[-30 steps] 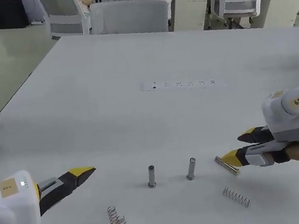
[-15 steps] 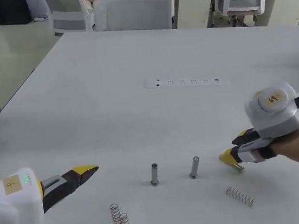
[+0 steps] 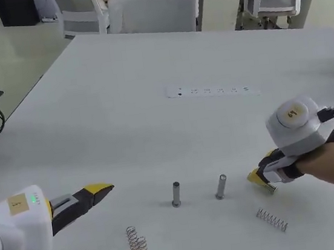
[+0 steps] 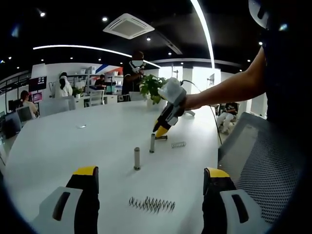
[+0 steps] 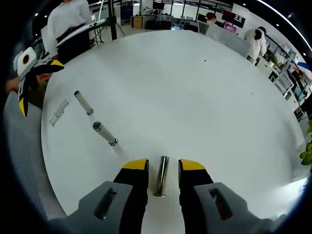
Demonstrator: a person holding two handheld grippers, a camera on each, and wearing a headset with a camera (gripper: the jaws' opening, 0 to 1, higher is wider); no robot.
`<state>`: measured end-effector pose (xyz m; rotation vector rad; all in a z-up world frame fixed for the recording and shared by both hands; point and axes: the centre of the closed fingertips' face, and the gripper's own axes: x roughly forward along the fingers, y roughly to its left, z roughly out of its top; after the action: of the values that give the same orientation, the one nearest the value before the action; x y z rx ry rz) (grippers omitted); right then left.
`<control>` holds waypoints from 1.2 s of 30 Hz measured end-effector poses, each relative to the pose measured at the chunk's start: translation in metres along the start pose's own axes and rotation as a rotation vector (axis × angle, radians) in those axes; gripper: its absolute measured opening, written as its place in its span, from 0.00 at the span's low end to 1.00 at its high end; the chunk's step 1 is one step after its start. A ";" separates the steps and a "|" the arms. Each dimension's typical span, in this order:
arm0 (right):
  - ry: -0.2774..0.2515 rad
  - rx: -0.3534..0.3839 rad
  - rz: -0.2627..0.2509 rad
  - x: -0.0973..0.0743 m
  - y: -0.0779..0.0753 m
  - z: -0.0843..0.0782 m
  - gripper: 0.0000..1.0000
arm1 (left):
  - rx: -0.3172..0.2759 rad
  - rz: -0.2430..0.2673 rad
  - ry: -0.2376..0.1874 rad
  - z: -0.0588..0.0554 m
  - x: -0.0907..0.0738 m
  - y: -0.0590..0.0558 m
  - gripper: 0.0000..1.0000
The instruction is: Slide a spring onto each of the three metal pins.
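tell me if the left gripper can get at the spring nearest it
Probably yes: the left gripper is open and the spring lies on bare table between its jaw tips, with nothing in the way.

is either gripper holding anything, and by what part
Nothing gripped: the right gripper straddles a pin with gaps either side; the left gripper is open.

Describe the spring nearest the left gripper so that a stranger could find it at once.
On the white table, look at the near edge, left of the two upright pins. A spring lies flat there, between the open yellow-tipped jaws of the left gripper. The other spring lies farther right, beyond the pins, near the right gripper.
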<state>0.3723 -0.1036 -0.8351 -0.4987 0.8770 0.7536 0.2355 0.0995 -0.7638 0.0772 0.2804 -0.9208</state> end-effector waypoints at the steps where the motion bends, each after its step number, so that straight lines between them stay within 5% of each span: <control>1: 0.001 0.000 0.000 0.001 0.000 0.000 0.22 | 0.001 0.002 -0.001 0.000 0.000 0.001 0.86; 36: 0.094 -0.006 -0.009 0.014 -0.002 -0.007 0.13 | -0.009 0.000 -0.002 -0.002 0.002 0.001 0.85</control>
<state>0.3764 -0.1047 -0.8509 -0.5470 0.9597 0.7290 0.2366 0.0988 -0.7658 0.0677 0.2826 -0.9190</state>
